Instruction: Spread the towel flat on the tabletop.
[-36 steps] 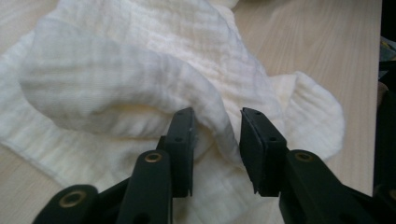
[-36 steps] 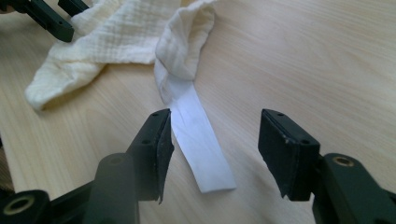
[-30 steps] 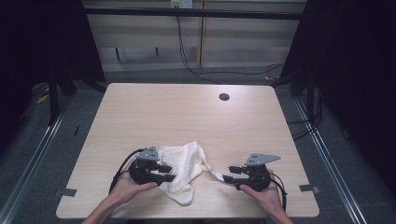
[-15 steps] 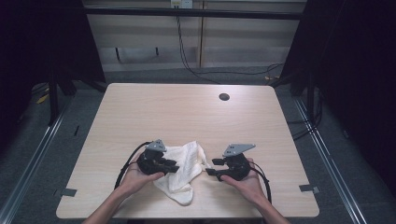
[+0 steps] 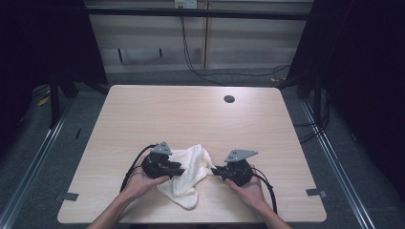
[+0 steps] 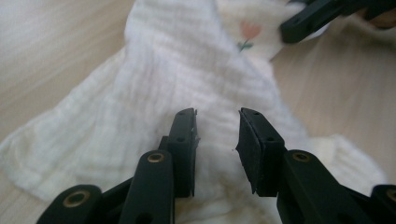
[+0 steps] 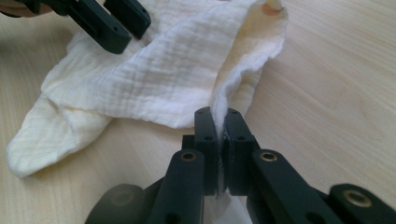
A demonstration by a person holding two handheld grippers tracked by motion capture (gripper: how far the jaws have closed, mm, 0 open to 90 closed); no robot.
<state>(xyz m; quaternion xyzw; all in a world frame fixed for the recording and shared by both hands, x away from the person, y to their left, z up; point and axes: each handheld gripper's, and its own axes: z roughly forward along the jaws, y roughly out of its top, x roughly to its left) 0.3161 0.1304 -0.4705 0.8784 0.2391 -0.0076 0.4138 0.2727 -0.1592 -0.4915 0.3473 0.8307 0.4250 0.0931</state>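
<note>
Here, nearest the person's edge of the table (image 5: 143, 114), both forearms enter from below, each hand carrying a gripper. The cream cloth (image 5: 188, 174) lies crumpled between them on the near half of the wooden top, one tail trailing toward the front edge.

Left gripper (image 5: 179, 171): sits at the cloth's left side, jaws pointing right, over the fabric. In the left gripper view the two black jaws stand apart with a clear gap, the crinkled weave of the cloth (image 6: 187, 84) visible between and beyond them; the pads do not press on it. The jaws have just been opening a little. A small flower print (image 6: 247, 32) shows on the cloth's far part.

Right gripper (image 5: 216, 169): sits at the cloth's right side, jaws pointing left. In the right gripper view (image 7: 218, 128) the jaws are closed together, with a raised fold of the cloth (image 7: 154, 70) pinched between the pads; the fold rises from the jaws and runs away toward the far corner. These jaws have just been closing, cloth between them. The left gripper's jaws show at that view's upper left, above the fabric.

Cables trail from both grippers back toward the person.

Farther off: bare tabletop, then a dark round grommet hole (image 5: 229, 99) near the far edge.
</note>
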